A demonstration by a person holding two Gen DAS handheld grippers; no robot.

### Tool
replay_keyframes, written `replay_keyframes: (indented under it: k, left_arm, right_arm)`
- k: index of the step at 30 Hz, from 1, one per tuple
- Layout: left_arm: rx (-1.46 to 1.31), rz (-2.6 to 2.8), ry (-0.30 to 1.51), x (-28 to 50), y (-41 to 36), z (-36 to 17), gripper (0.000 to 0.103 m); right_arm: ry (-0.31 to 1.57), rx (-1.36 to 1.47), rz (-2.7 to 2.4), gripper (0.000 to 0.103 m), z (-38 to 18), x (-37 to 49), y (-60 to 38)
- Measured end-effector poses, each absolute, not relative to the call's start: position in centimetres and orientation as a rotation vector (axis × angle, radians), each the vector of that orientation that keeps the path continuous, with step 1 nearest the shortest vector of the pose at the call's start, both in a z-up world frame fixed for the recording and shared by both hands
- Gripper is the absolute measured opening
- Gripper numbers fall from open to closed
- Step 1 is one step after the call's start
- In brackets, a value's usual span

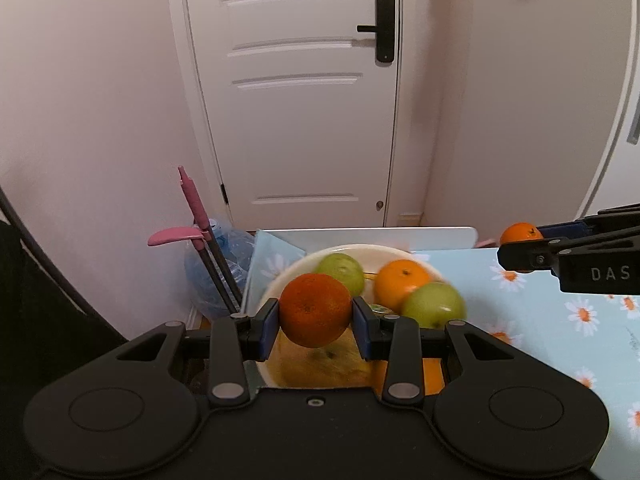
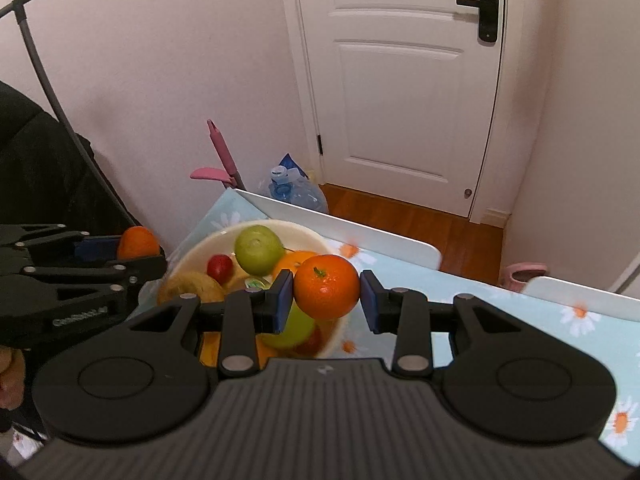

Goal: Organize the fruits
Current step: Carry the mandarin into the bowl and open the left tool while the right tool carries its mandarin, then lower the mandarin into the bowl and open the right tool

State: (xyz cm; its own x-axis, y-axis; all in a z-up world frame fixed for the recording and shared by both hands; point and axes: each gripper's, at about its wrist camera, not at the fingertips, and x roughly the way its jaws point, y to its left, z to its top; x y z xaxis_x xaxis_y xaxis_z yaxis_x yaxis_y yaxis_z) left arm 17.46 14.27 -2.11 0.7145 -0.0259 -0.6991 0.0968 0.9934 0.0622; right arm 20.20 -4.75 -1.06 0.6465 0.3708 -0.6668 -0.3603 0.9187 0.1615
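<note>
The oranges are both off the surface (image 2: 500, 304), one in each hand-held gripper. The left hand-held gripper (image 1: 315, 322) is clamped on a dark orange (image 1: 315, 310), its blue pads pressing the fruit's two sides; the right hand-held gripper (image 2: 325, 300) is clamped likewise on a bright orange (image 2: 326, 286). The bowl (image 2: 304, 236), already loaded with green fruit, another orange and a small red one, lies ahead of and below both. The left fruit hangs over the bowl's near left edge, the right one over its right side, so either looks about equally close to a drop. Being round, neither orange has a long axis to align.
</note>
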Motion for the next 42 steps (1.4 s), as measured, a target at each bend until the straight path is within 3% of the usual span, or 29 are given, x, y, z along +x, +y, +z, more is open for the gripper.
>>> replay_keyframes:
  k: [20,21,23,25,28,31,39,42]
  left_arm:
    - [0.116,-0.13,0.881,23.4,18.1,-7.5,0.043]
    - [0.111,-0.128,0.881,23.4,18.1,-7.4,0.045]
    - [0.105,-0.122,0.864,23.1,18.3,-7.1,0.072]
    - [0.092,-0.128,0.844,22.7,18.5,-6.6,0.083]
    - [0.094,-0.135,0.836,22.0,18.5,-6.0,0.084]
    - [0.104,-0.13,0.825,21.1,18.4,-5.5,0.092]
    - [0.075,-0.128,0.813,19.1,18.6,-4.7,0.093]
    - [0.095,-0.122,0.807,18.5,18.4,-4.6,0.098]
  right_arm:
    - [0.817,0.026,0.389,0.051,-3.5,24.0,1.8]
    - [0.818,0.024,0.389,0.051,-3.5,24.1,1.9]
    - [0.82,0.023,0.39,0.051,-3.5,24.2,2.0]
    - [0.82,0.023,0.393,0.051,-3.5,24.2,2.1]
    - [0.817,0.023,0.4,0.051,-3.2,24.3,2.3]
    - [0.813,0.018,0.411,0.051,-2.9,24.4,2.7]
    - [0.819,-0.008,0.462,0.051,-2.6,24.6,4.4]
    - [0.829,-0.014,0.48,0.051,-2.8,24.8,5.0]
